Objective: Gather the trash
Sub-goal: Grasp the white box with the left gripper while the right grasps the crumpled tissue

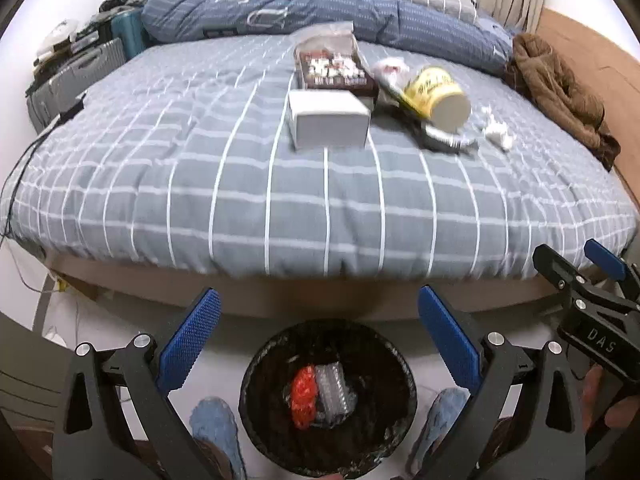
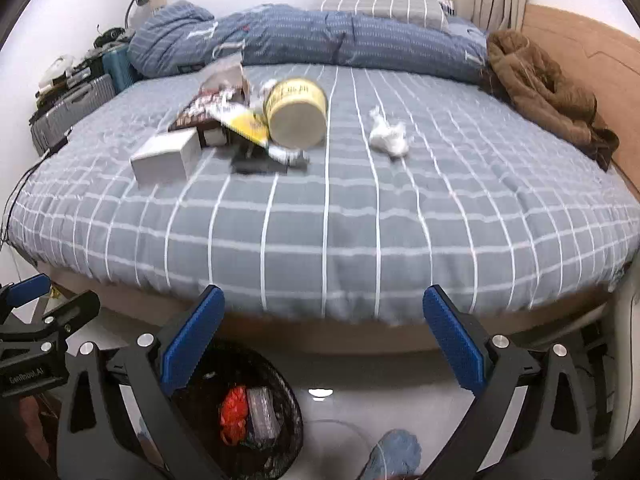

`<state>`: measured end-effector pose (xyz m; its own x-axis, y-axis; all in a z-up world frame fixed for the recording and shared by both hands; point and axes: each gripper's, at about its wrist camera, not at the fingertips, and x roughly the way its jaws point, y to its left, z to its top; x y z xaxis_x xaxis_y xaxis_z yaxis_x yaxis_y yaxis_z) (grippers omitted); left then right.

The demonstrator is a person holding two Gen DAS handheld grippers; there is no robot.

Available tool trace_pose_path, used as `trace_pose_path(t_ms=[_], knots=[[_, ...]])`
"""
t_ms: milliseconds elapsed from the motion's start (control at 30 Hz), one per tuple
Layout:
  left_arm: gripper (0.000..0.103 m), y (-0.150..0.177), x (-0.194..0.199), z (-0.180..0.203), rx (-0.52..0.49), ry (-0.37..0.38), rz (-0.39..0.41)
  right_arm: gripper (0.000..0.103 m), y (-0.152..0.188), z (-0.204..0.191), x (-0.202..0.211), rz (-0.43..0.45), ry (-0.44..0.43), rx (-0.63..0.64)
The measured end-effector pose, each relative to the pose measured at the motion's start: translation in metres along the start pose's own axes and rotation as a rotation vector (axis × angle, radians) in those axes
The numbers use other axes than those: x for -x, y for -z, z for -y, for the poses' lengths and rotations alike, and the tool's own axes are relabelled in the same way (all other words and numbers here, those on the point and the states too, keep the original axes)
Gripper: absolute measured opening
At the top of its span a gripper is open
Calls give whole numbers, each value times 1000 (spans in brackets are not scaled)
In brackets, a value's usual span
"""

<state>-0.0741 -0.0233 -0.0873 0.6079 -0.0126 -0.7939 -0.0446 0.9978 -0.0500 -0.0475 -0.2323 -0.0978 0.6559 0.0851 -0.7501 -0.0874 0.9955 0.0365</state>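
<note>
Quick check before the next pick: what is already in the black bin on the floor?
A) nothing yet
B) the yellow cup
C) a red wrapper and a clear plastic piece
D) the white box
C: the black bin holds a red wrapper and a clear plastic piece; the yellow cup and white box lie on the bed.

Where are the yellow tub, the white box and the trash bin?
yellow tub (image 2: 296, 110), right wrist view, on its pale round end.
white box (image 1: 328, 120), left wrist view, on its top face.
trash bin (image 1: 256, 364), left wrist view, on its left rim.
</note>
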Motion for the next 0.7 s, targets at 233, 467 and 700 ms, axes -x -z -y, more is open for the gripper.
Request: trace_pose_path(t_ms=[233,467,700], knots=[[97,-31,3,-4,22,-14,60,95,-29,6,4,59,-10,0],[97,-62,-12,-6,25,-23,86,95,-51,19,-10,73,5,-23],[97,-91,-38,-4,3,-32,86,95,-70,32,-40,55,30,-32]])
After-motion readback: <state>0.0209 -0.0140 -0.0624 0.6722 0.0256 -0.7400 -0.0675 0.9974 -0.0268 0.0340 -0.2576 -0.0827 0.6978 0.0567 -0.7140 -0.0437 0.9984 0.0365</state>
